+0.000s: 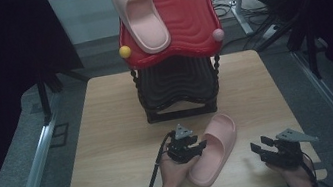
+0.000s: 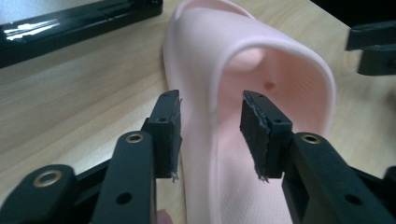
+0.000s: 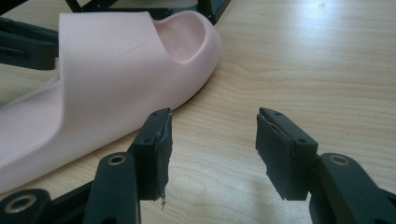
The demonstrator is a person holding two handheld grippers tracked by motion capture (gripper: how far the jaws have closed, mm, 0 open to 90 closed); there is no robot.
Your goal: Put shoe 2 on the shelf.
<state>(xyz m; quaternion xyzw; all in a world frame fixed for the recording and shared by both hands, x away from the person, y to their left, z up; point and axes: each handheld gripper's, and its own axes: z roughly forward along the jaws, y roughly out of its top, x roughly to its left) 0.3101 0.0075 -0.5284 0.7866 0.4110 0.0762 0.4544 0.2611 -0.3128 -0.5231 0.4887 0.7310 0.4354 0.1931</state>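
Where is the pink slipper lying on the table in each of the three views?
High view: pink slipper, front centre, between both grippers.
Left gripper view: centre, its side wall between the open jaws.
Right gripper view: upper left, left of the jaws.
Shared landmark: black rack base.

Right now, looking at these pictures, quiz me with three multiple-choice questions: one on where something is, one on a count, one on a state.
1. Where is the upper slipper?
A. on the red tray
B. on the floor
C. under the table

2. How many pink slippers are there?
A. one
B. two
C. four

3. How does the left hand-held gripper stand?
A. shut on a ball
B. open around the edge of the lower slipper
C. lying flat, away from everything

Answers: 1 A, it lies on the red tray atop the rack. 2 B, one on the tray, one on the table. 3 B, its jaws straddle the slipper's side with gaps.
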